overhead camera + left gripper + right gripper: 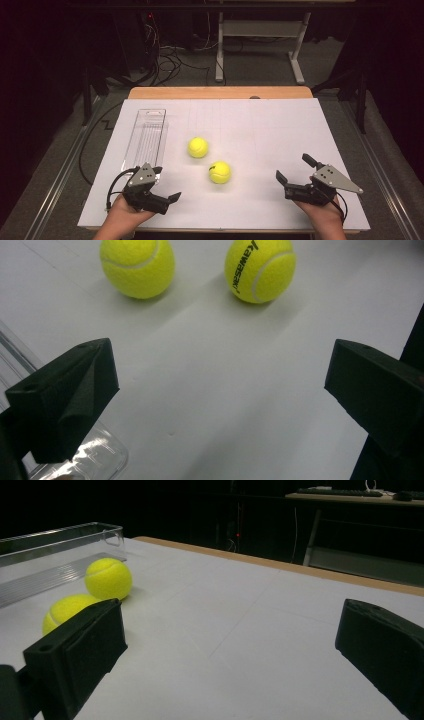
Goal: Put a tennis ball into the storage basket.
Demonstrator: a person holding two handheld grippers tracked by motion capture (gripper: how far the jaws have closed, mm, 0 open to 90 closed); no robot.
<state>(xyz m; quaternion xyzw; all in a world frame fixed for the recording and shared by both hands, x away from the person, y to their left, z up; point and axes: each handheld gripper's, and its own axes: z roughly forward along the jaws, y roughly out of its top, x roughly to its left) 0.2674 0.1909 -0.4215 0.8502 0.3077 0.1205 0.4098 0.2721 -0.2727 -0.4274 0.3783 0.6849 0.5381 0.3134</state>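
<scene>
Both grippers, left (pixel 162 192) and right (pixel 295 175), rest open-jawed at the table's (pixel 280 125) near edge; two tennis balls (pixel 209 160) sit mid-table beside the clear tray (pixel 145 132); approach the nearer ball level, centring it between the jaws.

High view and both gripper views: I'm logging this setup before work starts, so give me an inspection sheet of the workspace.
Surface: white table top, wooden edge at the far side.
Job's things: two yellow tennis balls, far ball and near ball, apart; clear tray at the left, nothing in it.
Clutter: nothing seen.
Grippers: left gripper and right gripper both open, holding nothing, near the front edge.
Cables: black cable trailing from the left gripper; a tangle on the floor behind.
Surroundings: dark room, another table's white legs beyond.
</scene>
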